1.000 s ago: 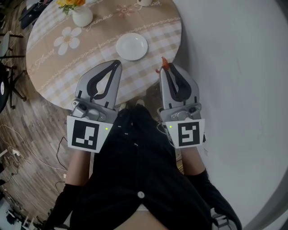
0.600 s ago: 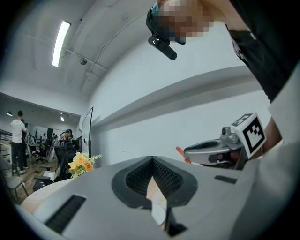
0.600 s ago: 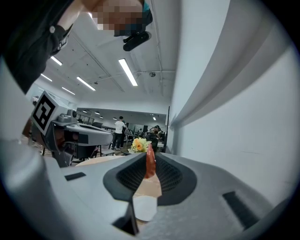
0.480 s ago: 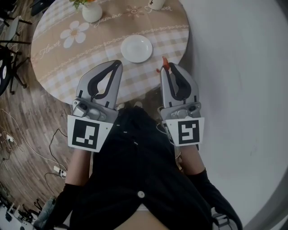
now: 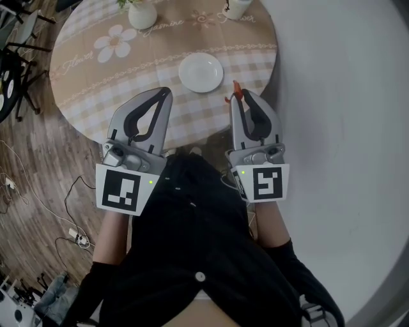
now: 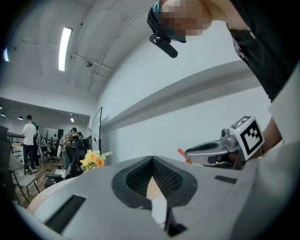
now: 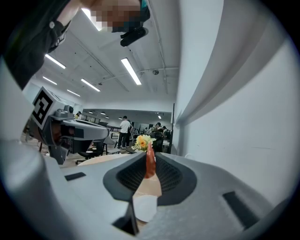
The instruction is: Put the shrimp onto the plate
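Right gripper [image 5: 238, 96]: jaws closed on the shrimp [image 5: 235, 90]. In the right gripper view the orange body stands upright, pinched between the two tips, with its end poking out past them. In the head view the tail juts forward and a little left of the tips.

Left gripper [image 5: 165, 94]: jaws closed tip to tip, nothing between them. Only desk cloth shows through the hollow behind the tips in the left gripper view.

Shrimp position: clear of the white plate [image 5: 200, 72]. It sits to the right of the plate and slightly nearer the person, close to the right rim of the round desk [image 5: 121, 76]. The plate holds nothing. Height of the shrimp above the cloth cannot be judged.

Other items: flower vase [image 5: 142, 14] and a white cup [image 5: 238, 7] at the far side of the desk, well apart from both grippers.

Compared with one second ago:
- The gap between shrimp and plate is smaller, and the plate now lies closer to the right jaws.
- Desk, vase and plate have all shifted rightward in the head view.
- The grip on the shrimp is unchanged, and the left jaws are still closed and empty.
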`<action>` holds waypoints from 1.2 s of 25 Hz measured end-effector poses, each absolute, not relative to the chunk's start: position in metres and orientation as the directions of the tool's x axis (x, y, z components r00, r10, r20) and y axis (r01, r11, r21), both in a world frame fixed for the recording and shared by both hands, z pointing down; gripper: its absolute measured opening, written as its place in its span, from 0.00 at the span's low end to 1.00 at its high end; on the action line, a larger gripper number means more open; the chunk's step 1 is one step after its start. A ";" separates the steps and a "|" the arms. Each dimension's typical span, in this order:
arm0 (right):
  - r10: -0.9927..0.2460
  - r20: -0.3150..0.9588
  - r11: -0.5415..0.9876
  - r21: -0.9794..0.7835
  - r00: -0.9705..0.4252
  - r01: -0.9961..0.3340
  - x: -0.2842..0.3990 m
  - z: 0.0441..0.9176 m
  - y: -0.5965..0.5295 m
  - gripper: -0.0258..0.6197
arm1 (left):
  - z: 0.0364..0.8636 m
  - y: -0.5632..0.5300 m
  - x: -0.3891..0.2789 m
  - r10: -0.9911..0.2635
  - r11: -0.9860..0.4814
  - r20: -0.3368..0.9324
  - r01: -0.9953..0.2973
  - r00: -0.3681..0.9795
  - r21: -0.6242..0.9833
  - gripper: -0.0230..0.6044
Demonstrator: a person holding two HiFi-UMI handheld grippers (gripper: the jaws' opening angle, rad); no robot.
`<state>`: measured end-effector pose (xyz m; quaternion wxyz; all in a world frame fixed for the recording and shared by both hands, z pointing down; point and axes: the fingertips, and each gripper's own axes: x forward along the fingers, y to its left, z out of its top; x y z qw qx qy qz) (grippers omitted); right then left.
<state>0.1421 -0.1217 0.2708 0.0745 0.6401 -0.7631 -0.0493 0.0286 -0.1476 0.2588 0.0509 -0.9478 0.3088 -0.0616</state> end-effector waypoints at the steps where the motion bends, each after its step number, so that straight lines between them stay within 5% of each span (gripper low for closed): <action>1: -0.984 0.054 0.179 0.170 -0.173 -0.969 0.142 0.272 -0.123 0.11 | 0.259 -0.148 0.028 -0.597 -0.800 0.084 -0.584 0.798 -0.134 0.04; 30: -0.912 0.254 0.363 0.136 -0.321 -0.922 0.137 0.370 -0.184 0.11 | 0.272 -0.146 0.004 -0.727 -0.687 0.122 -0.715 0.676 -0.132 0.04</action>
